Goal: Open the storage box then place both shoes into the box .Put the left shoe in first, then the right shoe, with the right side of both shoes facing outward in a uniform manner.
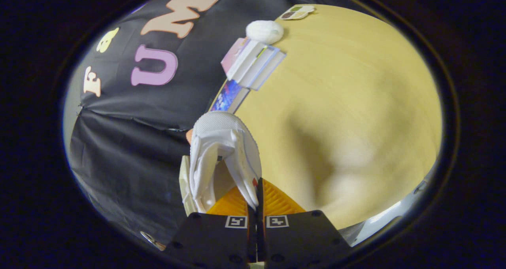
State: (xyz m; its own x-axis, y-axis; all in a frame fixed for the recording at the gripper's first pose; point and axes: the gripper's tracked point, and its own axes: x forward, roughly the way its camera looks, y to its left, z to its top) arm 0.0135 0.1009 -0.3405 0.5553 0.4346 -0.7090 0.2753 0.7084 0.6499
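Shoe hanging lifted from the fingers

The gripper (256,190) is pinching the white shoe's (223,150) collar edge between closed fingers, its long axis running straight ahead, toe pointing away above the tabletop (348,103).

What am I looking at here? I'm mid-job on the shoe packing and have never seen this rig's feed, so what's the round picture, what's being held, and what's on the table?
This is a fisheye camera riding on a hand-held two-finger tool, looking forward along its fingers. The gripper is closed, and its two fingers pinch the edge of a white shoe's opening, so the shoe hangs lifted with its toe pointing away from the camera. The whole view is tilted. Beyond the shoe is a light wooden table. On it, near the black cloth wall, lie a stack of books, another book closer to the shoe, a white fluffy ball and a small card.
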